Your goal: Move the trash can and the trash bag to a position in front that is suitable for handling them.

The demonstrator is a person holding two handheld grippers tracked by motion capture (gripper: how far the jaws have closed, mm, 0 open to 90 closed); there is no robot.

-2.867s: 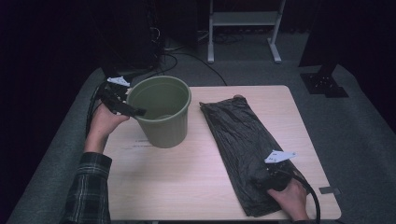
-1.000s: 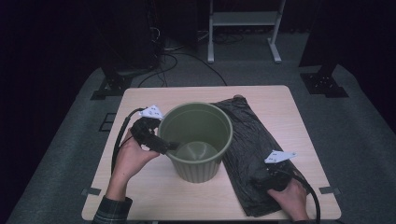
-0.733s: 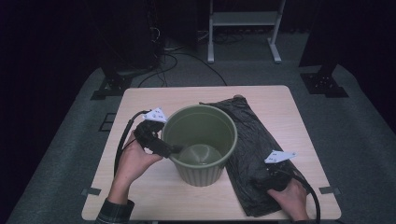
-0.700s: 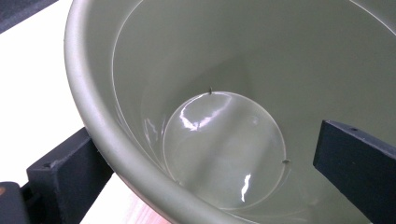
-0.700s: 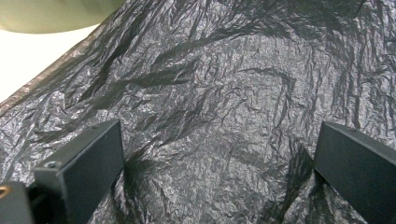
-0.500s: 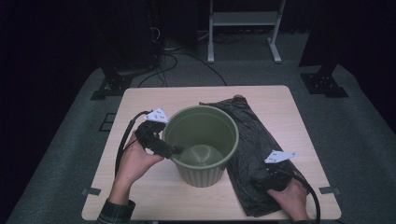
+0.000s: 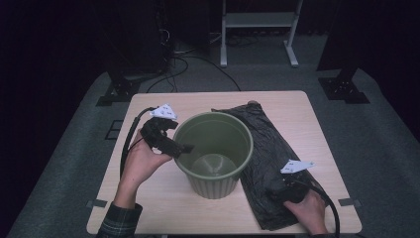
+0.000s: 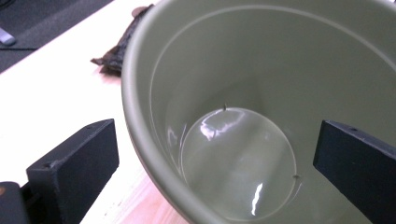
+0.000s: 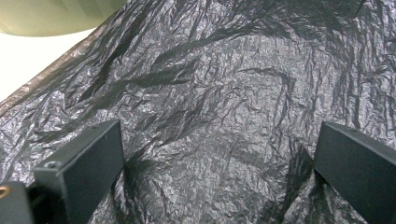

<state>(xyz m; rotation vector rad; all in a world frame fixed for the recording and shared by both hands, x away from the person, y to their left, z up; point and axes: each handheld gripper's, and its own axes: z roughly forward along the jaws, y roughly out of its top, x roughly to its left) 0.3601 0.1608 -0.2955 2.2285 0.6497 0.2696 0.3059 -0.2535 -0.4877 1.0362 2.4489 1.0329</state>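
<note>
your left gripper straddles the green bucket's rim, jaws spread wide; your right gripper rests released on the black bag beside it.

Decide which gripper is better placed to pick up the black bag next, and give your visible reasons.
Probably the right gripper: it sits directly over the near end of the black bag, jaws spread wide above the plastic. The left gripper straddles the rim of the green bucket, one jaw inside, one outside.
</note>
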